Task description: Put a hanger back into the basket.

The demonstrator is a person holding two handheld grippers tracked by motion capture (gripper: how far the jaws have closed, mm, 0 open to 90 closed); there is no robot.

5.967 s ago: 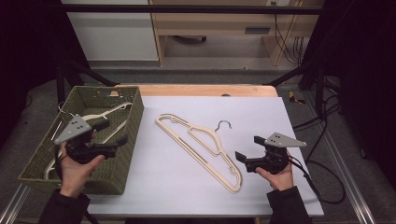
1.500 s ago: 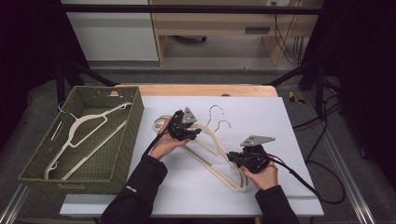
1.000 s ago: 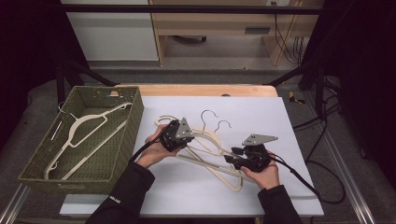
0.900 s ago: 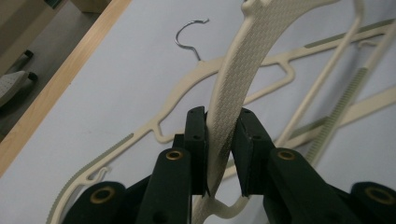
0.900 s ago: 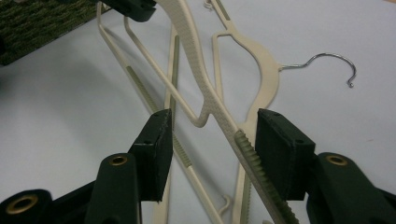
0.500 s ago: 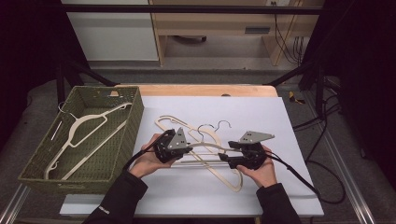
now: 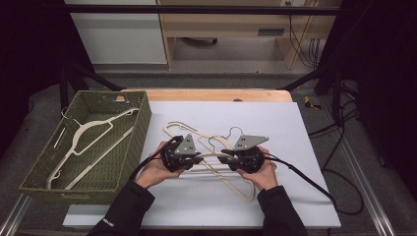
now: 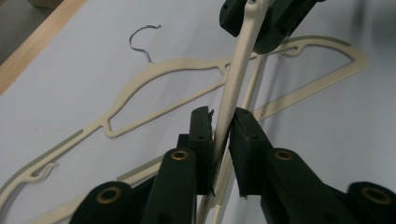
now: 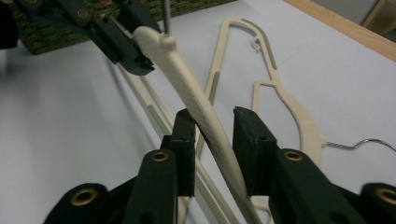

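You are gripping the top hanger (image 7: 211,156) with both grippers: the left gripper (image 8: 220,135) is pinching it, and the right gripper (image 9: 212,135), just closing, is squeezing its arm. One hanger (image 7: 83,142) is lying in the basket (image 7: 133,142); another (image 8: 140,93) is waiting beneath your fingers.

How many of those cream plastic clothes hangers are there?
3: one cream plastic hanger lies in the green woven basket at, one lies flat on the white table sheet at, and one is held between both grippers at.
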